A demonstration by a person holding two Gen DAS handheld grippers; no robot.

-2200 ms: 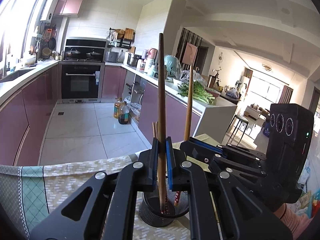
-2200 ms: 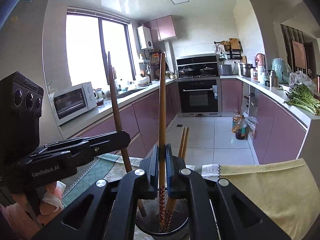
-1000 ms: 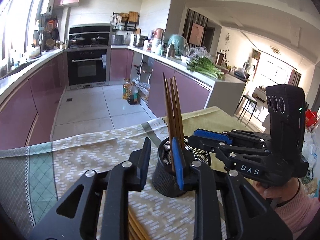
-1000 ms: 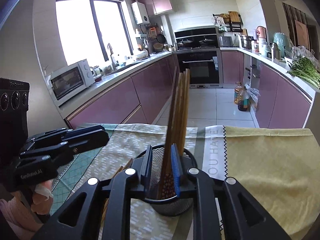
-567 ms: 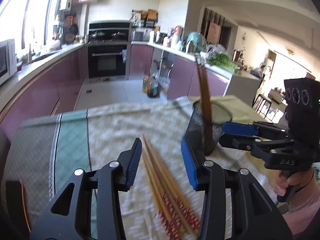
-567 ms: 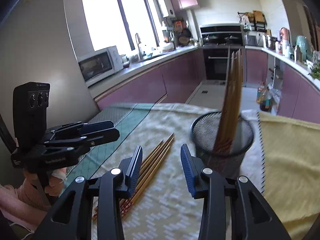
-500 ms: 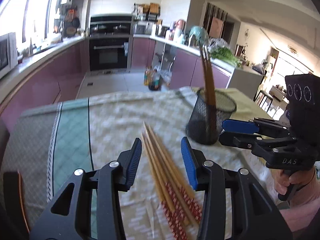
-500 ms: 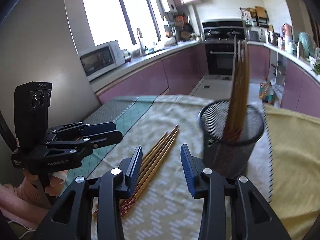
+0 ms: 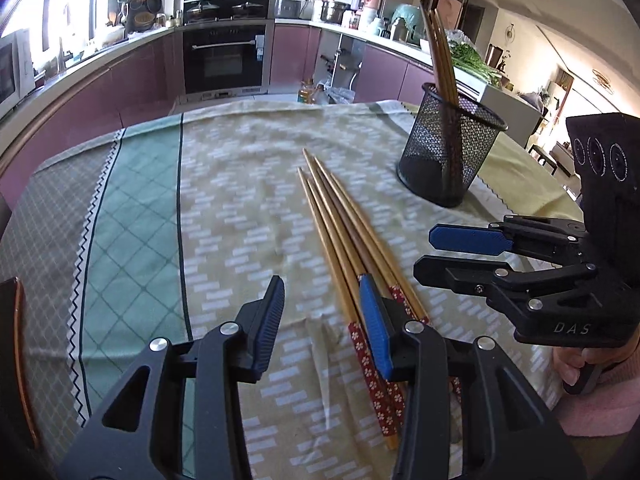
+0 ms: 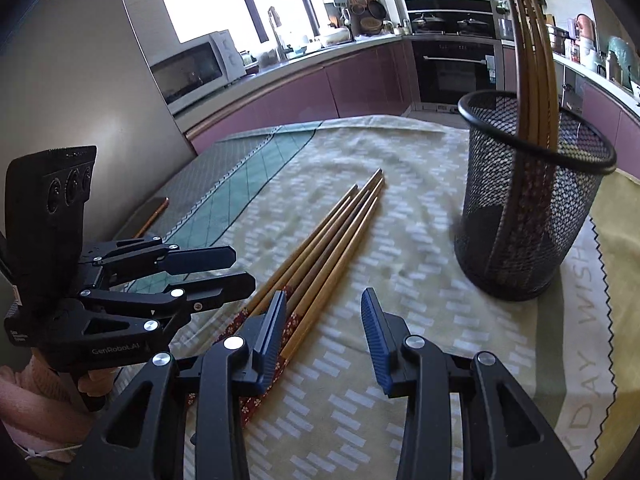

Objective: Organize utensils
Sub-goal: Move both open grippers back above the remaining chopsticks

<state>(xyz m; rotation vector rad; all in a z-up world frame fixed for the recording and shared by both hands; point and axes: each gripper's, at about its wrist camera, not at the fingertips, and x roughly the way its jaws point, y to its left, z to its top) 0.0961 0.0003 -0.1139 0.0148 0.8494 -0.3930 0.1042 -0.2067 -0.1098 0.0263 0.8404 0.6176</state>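
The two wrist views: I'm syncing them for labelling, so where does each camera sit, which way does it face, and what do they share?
Left wrist: rides the left claw, open above the tablecloth, facing the oven; the right claw and its hand show at right.
Right wrist: rides the right claw, open, facing the window and microwave; the left claw shows at left.
Shared: loose chopsticks and the mesh holder holding chopsticks.

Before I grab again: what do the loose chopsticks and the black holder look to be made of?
Chopsticks: probably wood or bamboo, tan shafts with a smooth sheen; handle ends carry red floral print, paint or wrap unclear. Holder: black wire mesh, likely coated metal; see-through weave, solid rolled rim.
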